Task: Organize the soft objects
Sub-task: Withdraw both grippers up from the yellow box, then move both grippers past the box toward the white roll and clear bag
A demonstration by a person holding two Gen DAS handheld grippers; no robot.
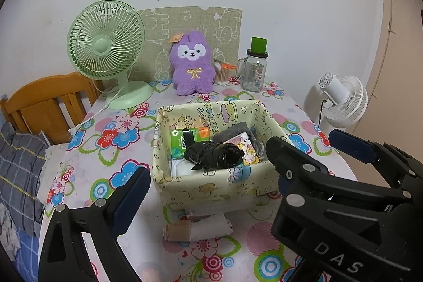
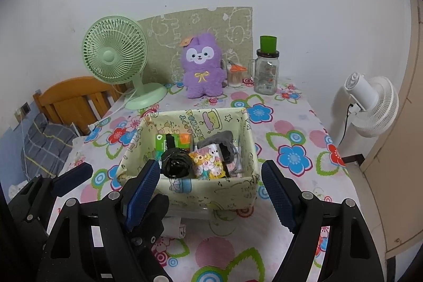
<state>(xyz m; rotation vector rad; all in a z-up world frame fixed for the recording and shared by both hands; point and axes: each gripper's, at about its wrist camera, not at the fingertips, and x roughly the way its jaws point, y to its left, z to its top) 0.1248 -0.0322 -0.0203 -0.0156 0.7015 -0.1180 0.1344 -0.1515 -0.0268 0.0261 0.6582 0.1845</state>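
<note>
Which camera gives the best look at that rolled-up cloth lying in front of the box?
The left wrist view: the rolled cloth lies in the open below the fabric box. In the right wrist view the left gripper covers most of it, leaving only one end visible.

The inner back wall of the fabric box (image 1: 211,112) carries "HAPPY BIRTHDAY" in coloured letters, running slantwise. White letters "DAS" stand on the black body of the right gripper (image 1: 304,147) in the left wrist view. The printing on the green packet (image 1: 182,142) and the glass jar (image 1: 253,73) is too small to read.
</note>
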